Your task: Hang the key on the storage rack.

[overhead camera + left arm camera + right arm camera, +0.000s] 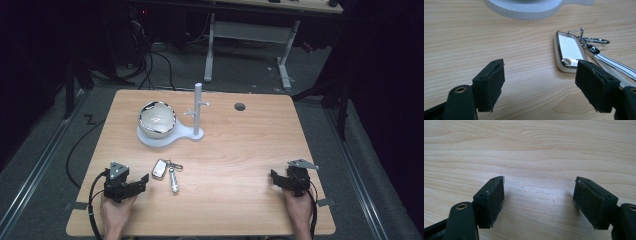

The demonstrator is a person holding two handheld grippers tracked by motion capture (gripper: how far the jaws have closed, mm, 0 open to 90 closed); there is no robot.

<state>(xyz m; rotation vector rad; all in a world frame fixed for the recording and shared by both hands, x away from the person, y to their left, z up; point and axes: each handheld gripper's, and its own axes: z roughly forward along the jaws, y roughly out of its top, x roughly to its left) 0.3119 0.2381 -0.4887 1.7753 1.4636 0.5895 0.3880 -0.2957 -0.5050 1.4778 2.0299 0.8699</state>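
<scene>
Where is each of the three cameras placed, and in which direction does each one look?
High view: above the person's side, looking forward and down on the table; both hands show, the left hand-held gripper and right hand-held gripper too.
Left gripper view: rides on the left hand-held gripper, low, looking along its open jaws at the key fob and the white stand base.
Right gripper view: rides on the right hand-held gripper, looking along its open jaws at bare wood.
Shared: high and left gripper views both show the key fob.

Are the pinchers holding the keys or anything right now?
No, nothing is held. The left gripper stands open beside the key fob, which lies on the table. The right gripper is open over bare wood.
</scene>
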